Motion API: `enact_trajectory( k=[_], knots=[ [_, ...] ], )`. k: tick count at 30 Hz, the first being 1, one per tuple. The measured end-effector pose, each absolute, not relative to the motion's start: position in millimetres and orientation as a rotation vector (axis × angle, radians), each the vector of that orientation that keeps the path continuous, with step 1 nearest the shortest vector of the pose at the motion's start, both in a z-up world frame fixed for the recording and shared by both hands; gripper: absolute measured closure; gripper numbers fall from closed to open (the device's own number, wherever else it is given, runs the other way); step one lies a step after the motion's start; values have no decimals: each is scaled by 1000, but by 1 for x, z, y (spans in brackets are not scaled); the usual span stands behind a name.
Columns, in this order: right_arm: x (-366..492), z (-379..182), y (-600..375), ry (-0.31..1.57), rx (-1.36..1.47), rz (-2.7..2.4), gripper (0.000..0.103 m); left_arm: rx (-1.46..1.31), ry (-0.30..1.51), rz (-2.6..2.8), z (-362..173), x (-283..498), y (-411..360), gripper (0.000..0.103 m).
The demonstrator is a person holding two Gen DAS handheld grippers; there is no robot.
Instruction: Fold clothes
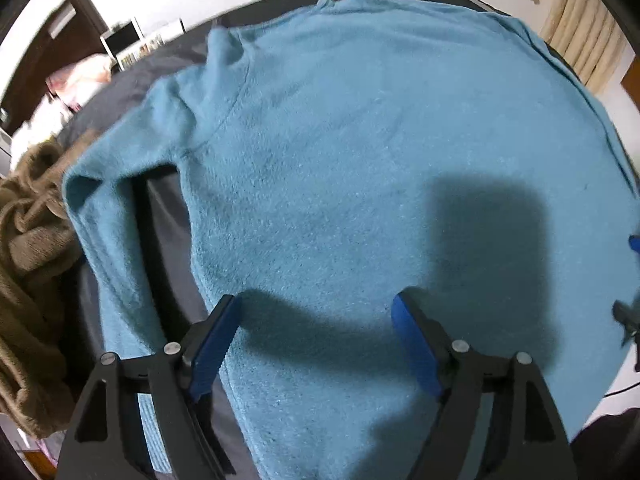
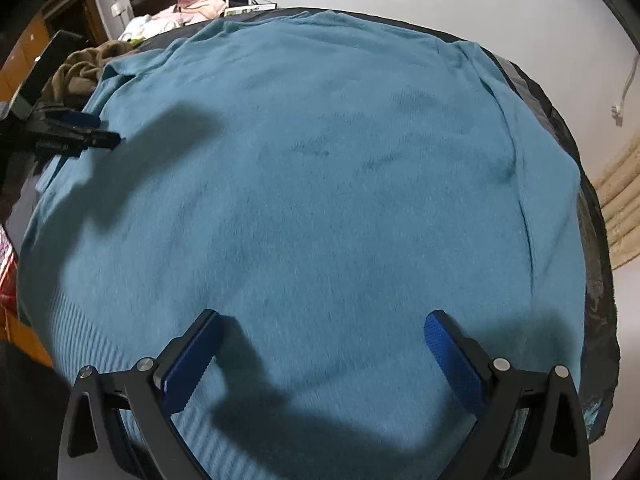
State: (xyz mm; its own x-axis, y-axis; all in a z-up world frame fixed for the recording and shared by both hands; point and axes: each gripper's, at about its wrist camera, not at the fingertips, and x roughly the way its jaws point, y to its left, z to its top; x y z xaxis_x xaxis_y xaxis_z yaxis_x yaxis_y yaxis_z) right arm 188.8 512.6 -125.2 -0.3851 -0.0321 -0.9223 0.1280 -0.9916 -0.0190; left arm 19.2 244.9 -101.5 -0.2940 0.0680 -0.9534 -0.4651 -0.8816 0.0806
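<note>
So I've got the teal sweater [image 1: 360, 152] spread flat over the dark table cover [image 1: 168, 232], one sleeve [image 1: 108, 248] hanging down the left side. My left gripper [image 1: 316, 312] hovers above the hem area, jaws spread wide, nothing in them. Right gripper [image 2: 322, 326] same deal: released, empty (brown fleece [image 1: 28, 240] piled off to the left).

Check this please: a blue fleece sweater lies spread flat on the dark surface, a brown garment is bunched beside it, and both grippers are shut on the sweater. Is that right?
Not quite. The blue fleece sweater does lie spread on the dark surface, with the brown garment bunched beside it. But the left gripper and right gripper both stand open above the fabric, gripping nothing, as each wrist view shows.
</note>
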Motion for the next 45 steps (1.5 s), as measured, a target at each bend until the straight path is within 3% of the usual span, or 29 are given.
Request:
enact_trajectory(
  k=[4, 10, 16, 25, 32, 37, 40, 45],
  knots=[
    [166, -113, 525, 65, 1743, -2497, 1, -1602, 500, 2269, -83, -6, 249, 19],
    [59, -61, 561, -120, 1653, -2663, 1, -1547, 451, 2365, -50, -76, 274, 19],
    [-18, -38, 577, -1, 1607, -2734, 1, -1528, 433, 2399, -54, -167, 304, 19],
    [-115, -87, 590, -241, 1740, -2709, 1, -1600, 293, 2400, -107, -237, 308, 19],
    [-153, -123, 613, -209, 1812, -2834, 1, -1588, 227, 2450, -115, -262, 296, 19],
    [-174, -127, 635, -250, 1788, -2935, 0, -1562, 235, 2505, -112, -275, 294, 12],
    [-184, -126, 642, -270, 1791, -2961, 0, -1567, 244, 2536, -113, -284, 289, 0],
    [-181, -126, 639, -258, 1785, -2956, 0, -1575, 245, 2524, -113, -288, 283, 0]
  ],
)
